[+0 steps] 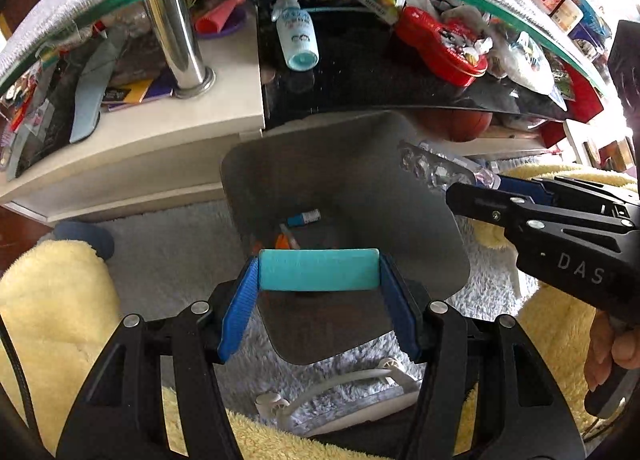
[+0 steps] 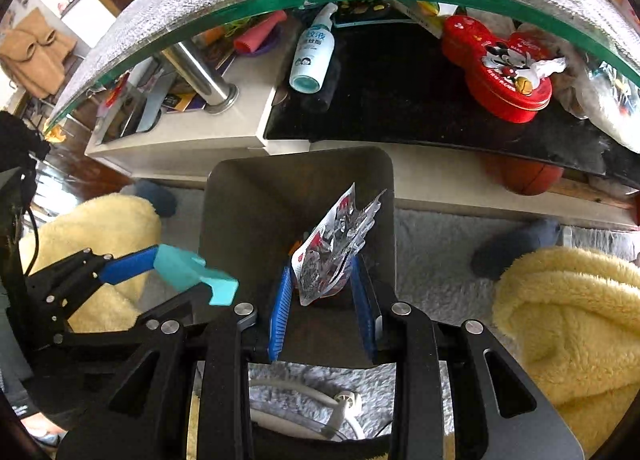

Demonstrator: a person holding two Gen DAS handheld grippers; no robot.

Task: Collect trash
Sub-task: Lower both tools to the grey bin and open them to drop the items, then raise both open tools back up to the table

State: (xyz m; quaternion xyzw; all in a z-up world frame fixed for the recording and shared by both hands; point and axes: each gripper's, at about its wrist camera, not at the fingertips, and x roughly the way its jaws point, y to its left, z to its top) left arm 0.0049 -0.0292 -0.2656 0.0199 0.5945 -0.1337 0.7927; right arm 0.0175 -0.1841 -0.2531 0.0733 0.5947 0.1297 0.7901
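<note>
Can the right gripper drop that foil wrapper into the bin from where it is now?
Probably yes. The right gripper holds the foil wrapper over the open grey bin, with nothing between them. The left gripper, holding a teal block, sits off to the side.

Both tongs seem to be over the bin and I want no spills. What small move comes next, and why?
Probably open the right tongs: they grip a blister pack above the open bin. The left tongs grip a teal block there too.
</note>
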